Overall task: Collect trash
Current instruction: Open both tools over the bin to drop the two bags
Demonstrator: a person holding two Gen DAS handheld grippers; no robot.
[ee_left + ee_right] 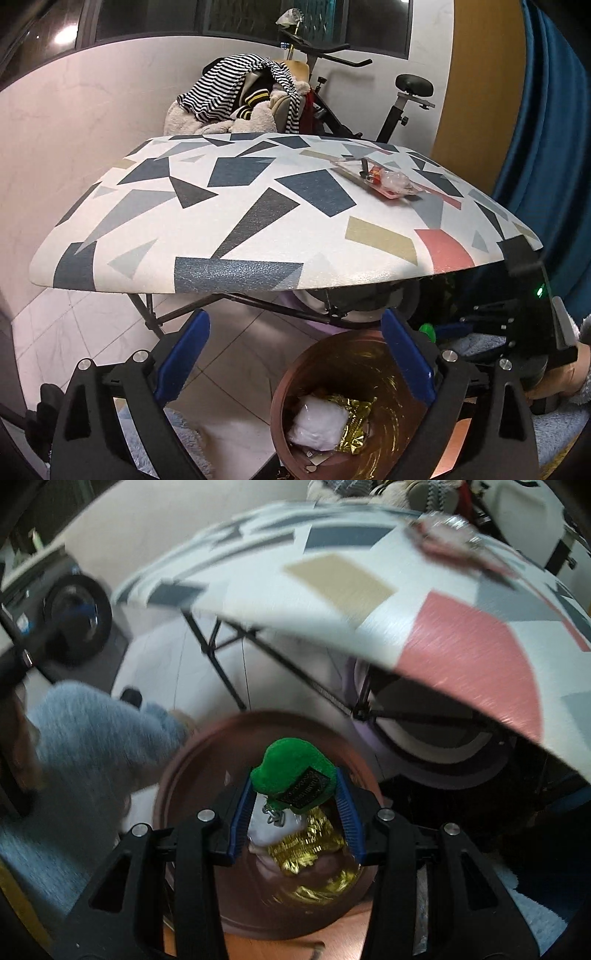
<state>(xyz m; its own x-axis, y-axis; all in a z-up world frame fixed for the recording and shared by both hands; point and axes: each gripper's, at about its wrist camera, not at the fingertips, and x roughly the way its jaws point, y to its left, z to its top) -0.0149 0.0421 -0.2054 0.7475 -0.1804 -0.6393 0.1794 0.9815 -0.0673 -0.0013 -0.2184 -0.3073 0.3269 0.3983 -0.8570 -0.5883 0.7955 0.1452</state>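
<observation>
The left tongs (295, 354) are seen wide open, with nothing between the blue pads (184, 354). No earlier picture is given, so only this state is told. Just below and ahead of them stands the brown bin (295, 376), its mouth open upward. Inside the bin a white wad (319, 419) and a gold wrapper (356, 424) are seen, lying side by side and touching.

The right tongs (293, 794) are held partly closed on a green fuzzy item (291, 771) with a dark label; both pads press on its sides. A small metal chain (272, 816) hangs under it. This item is held straight above the mouth of the bin (177, 775), over the gold wrapper (306, 838).

Beyond both tongs, higher up, a patterned table (221, 206) is seen. On its far right part a clear tray (369, 173) with small wrappers is lying, well apart from the tongs.
</observation>
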